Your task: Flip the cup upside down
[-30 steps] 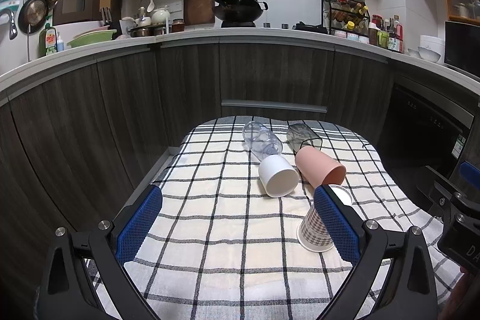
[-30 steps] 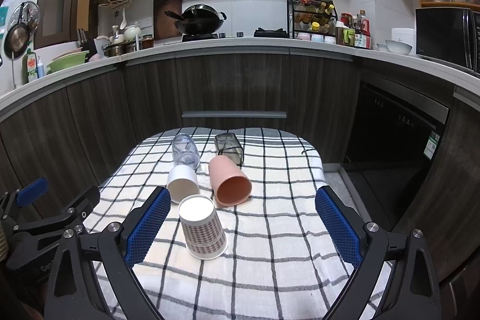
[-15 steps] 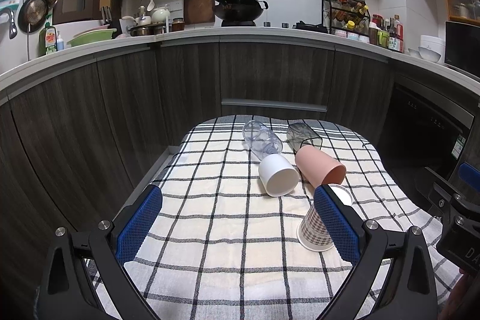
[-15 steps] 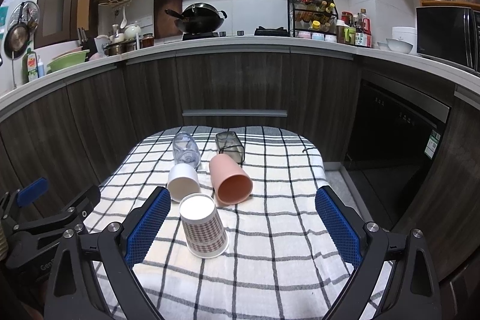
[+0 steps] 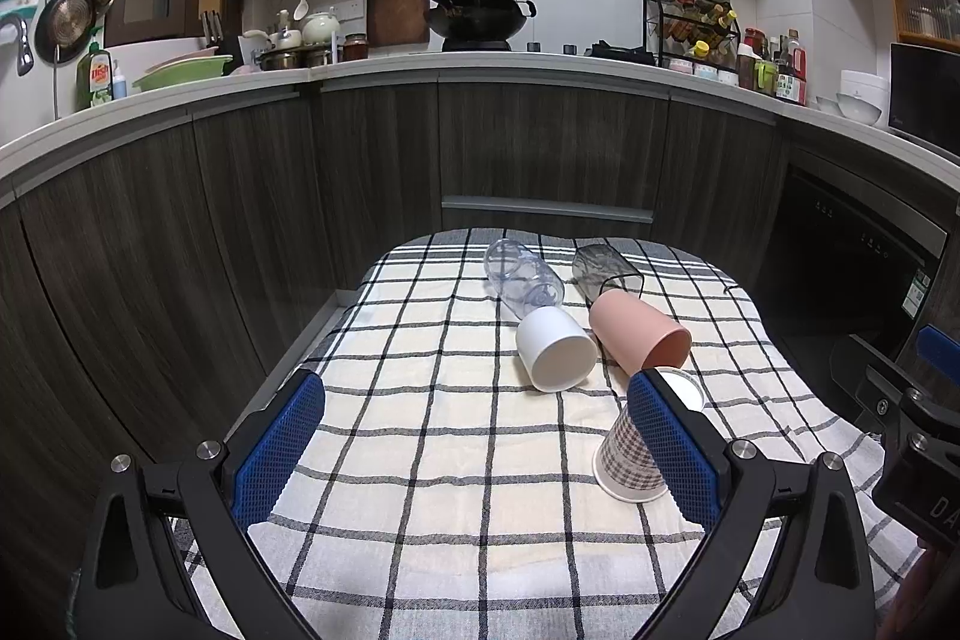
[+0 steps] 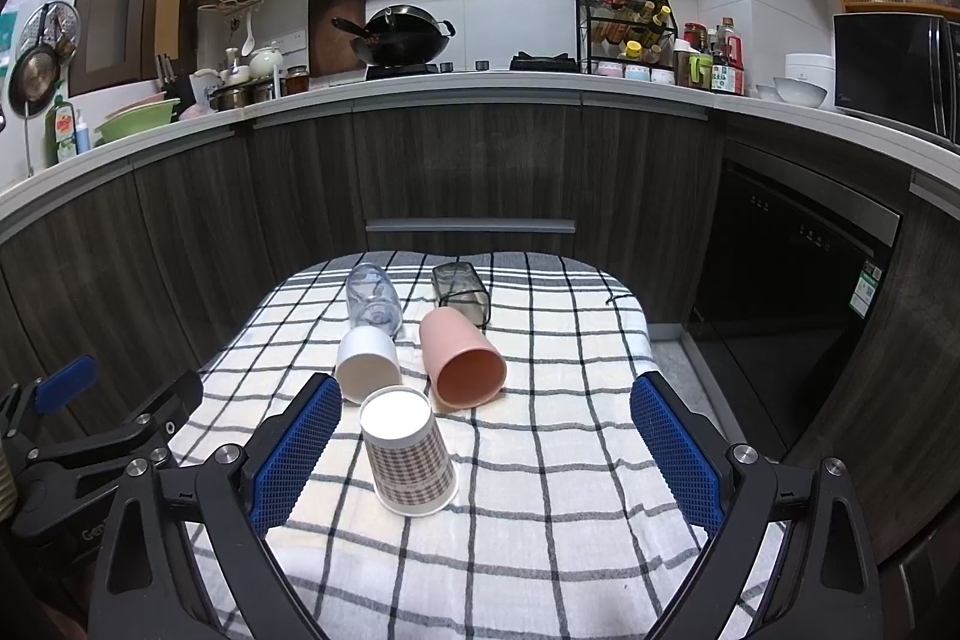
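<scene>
Five cups share the table, and only the checked paper cup [image 6: 410, 451] already stands mouth-down, near the middle of the checked cloth [image 6: 570, 460]. The white cup [image 6: 367, 365] and pink cup [image 6: 462, 359] lie on their sides just behind it with mouths toward the near edge, the clear cup [image 6: 373, 301] and the dark glass [image 6: 461, 293] farther back toward the far edge; these four probably still await turning. The right gripper [image 6: 483, 454] hangs over the near edge, fingers wide apart, the paper cup just inside its left finger. The left gripper [image 5: 474, 451] is equally spread and empty over the near left side. Bare cloth lies open toward the right and near edges, giving room to set cups down.
</scene>
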### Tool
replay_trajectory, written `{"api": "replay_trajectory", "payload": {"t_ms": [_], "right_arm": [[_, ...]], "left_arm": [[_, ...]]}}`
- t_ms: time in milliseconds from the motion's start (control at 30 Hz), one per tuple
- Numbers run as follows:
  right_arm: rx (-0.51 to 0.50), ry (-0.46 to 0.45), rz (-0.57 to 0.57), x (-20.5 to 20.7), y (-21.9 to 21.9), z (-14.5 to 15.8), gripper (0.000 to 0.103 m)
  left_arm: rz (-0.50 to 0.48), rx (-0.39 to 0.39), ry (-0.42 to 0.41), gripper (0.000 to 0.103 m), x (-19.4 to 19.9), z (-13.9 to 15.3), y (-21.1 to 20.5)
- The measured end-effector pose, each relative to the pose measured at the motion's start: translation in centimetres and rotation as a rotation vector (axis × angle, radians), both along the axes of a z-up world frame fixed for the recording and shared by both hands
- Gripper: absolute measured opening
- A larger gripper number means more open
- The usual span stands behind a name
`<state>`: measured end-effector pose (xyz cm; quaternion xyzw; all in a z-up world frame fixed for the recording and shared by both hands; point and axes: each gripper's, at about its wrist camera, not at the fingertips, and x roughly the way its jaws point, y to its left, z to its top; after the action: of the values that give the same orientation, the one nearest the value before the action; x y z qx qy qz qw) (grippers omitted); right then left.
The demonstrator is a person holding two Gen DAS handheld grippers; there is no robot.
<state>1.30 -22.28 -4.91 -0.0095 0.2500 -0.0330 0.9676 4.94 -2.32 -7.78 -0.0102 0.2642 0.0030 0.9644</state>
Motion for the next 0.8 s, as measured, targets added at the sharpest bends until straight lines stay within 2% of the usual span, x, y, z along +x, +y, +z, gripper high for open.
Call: {"api": "replay_trajectory", "payload": {"t_ms": [800], "right_arm": [[0.006, 0.005, -0.003, 0.11, 0.13, -0.09, 0.097]], "left_arm": [[0.003, -0.004, 0.006, 0.103, -0.11, -0.25, -0.20]]}}
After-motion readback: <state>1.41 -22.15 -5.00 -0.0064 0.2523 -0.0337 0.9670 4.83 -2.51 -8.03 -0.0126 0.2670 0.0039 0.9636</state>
